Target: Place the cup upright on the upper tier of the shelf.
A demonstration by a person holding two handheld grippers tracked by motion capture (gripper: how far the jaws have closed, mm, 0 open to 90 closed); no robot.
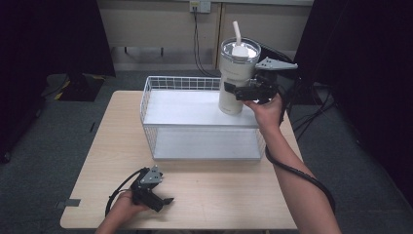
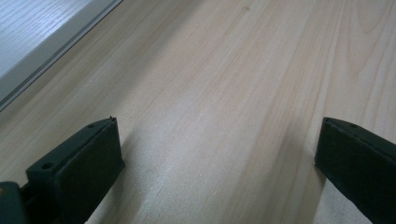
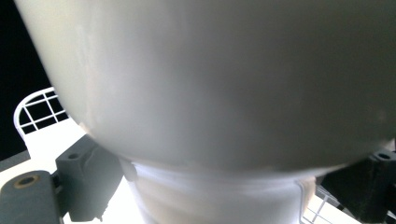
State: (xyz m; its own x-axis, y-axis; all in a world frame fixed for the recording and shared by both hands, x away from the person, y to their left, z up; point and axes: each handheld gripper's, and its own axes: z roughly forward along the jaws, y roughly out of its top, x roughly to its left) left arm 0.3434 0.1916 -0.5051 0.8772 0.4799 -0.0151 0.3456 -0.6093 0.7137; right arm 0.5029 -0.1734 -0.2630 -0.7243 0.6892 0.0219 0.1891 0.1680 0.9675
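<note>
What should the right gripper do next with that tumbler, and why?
Probably lower it a little further. The right gripper is shut on the white tumbler, upright above the top shelf of the wire rack; whether its base touches yet is unclear. The left gripper rests open on the table.

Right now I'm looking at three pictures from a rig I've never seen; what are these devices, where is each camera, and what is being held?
A person holds a hand-held two-jaw gripper in each hand. The high view looks down on a wooden table bearing a white wire rack. The other two cameras ride on the grippers, looking along their black jaws. The right gripper clamps a cream tumbler with a straw, above the rack's top shelf; in its own view the tumbler looms close. The left gripper rests low near the table's front edge, jaws apart, holding nothing.
</note>
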